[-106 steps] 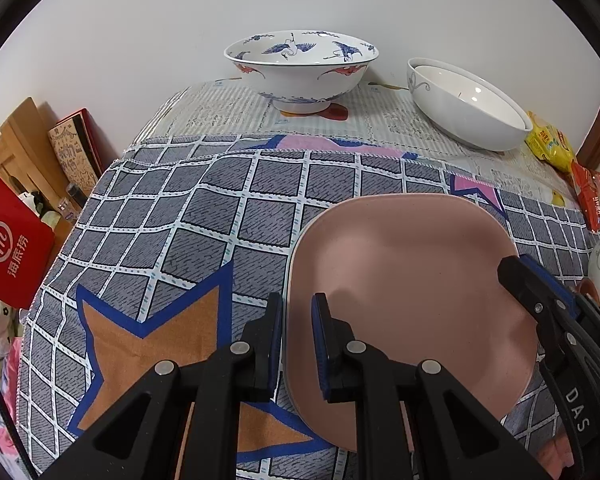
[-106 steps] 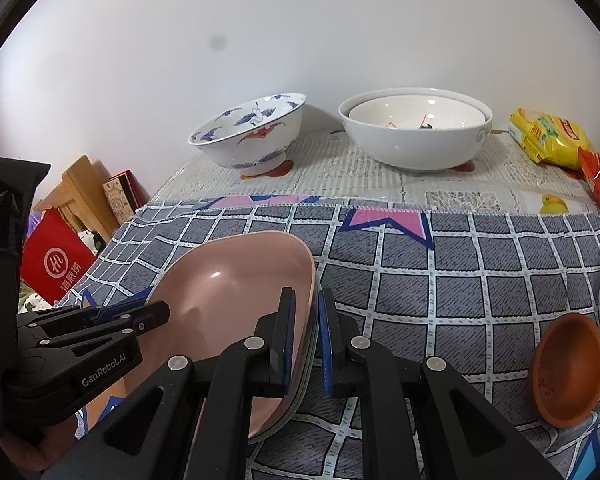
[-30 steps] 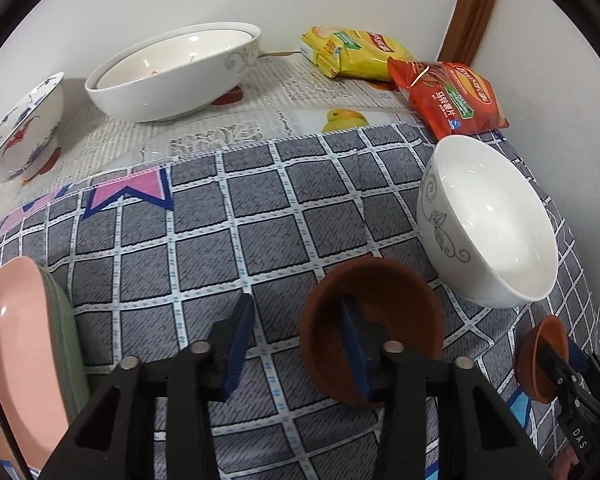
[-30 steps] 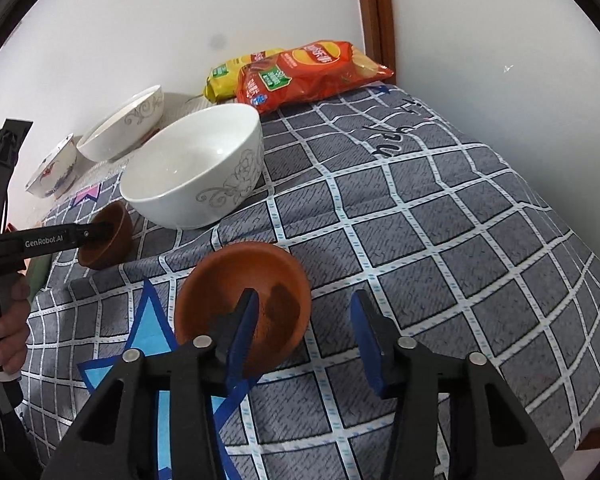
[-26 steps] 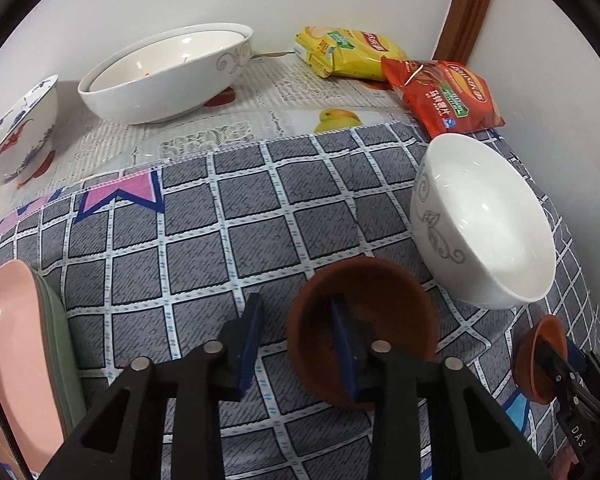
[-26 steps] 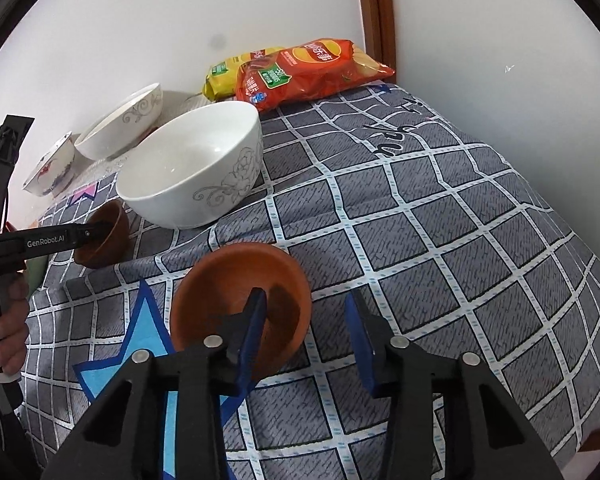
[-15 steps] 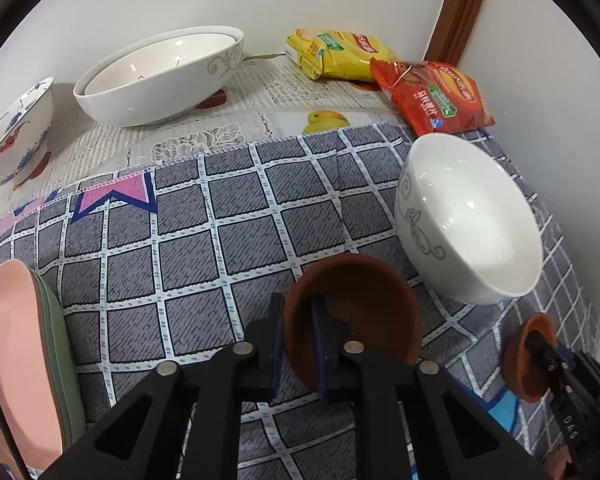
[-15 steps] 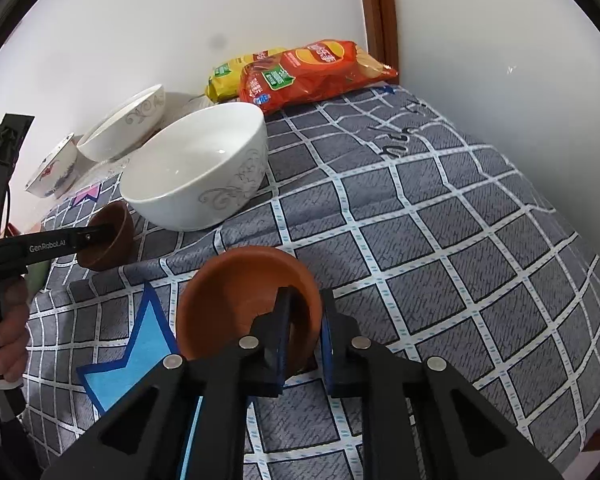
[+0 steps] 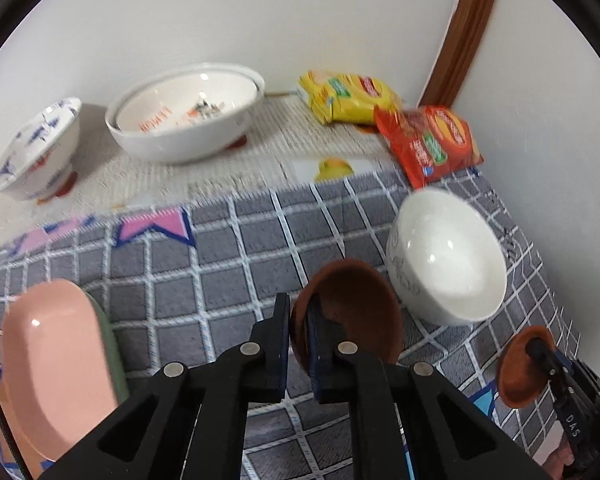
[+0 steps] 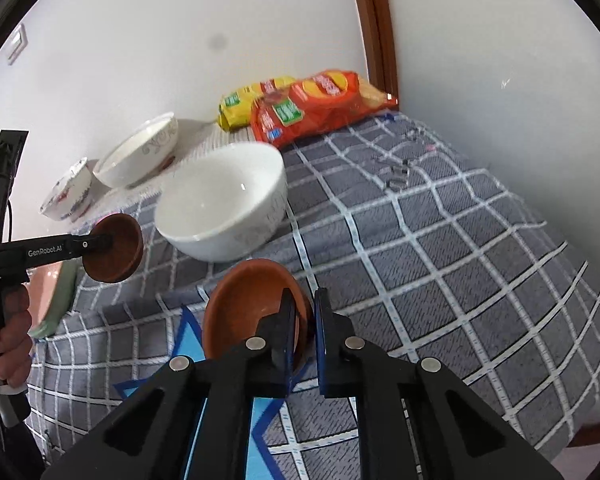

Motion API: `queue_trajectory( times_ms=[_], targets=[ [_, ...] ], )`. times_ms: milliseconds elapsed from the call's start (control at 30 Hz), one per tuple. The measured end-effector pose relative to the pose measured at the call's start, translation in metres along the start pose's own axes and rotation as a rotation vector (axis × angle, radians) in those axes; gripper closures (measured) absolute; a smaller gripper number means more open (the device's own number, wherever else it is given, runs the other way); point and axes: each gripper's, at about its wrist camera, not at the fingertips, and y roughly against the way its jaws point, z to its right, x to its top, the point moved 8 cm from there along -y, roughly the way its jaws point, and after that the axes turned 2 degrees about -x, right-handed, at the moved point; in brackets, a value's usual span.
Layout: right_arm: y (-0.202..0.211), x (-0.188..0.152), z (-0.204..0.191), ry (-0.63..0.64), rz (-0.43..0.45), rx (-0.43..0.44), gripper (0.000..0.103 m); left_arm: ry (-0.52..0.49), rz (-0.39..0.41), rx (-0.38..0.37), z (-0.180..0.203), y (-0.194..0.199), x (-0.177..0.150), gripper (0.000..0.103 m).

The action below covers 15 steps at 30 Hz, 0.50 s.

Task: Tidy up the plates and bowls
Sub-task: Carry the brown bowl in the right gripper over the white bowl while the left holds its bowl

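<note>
My left gripper (image 9: 299,312) is shut on the rim of a small brown bowl (image 9: 360,312) and holds it tilted above the checked cloth. My right gripper (image 10: 301,312) is shut on the rim of a second small brown bowl (image 10: 248,300), also off the cloth. Each wrist view shows the other gripper's bowl: the right one (image 9: 520,368) at the lower right, the left one (image 10: 114,248) at the left. A white bowl (image 9: 448,256) (image 10: 224,200) stands between them. A pink plate (image 9: 52,368) lies on a green one at the left.
At the back, on newspaper, stand a large white bowl (image 9: 188,112) with another nested in it and a blue-patterned bowl (image 9: 36,148). Yellow (image 9: 348,96) and red (image 9: 432,140) snack bags lie by the corner. A wall closes the right side. A hand (image 10: 8,328) grips the left tool.
Both grippers closed on the rims of the brown bowls and lifted them off the cloth. Earlier still, they were at the pink plate on the left.
</note>
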Motion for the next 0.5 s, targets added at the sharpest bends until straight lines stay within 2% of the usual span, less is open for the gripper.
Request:
queue_trajectory(
  times_ms=[200, 500],
  targets=[
    [0.018, 0.032, -0.005, -0.013, 0.046, -0.017, 0.094, -0.014, 0.059, 0.053, -0.005, 0.019, 0.027, 0.095],
    [0.015, 0.064, -0.015, -0.053, 0.076, -0.028, 0.094, -0.066, 0.118, 0.106, -0.005, 0.01, 0.061, 0.095]
  ],
)
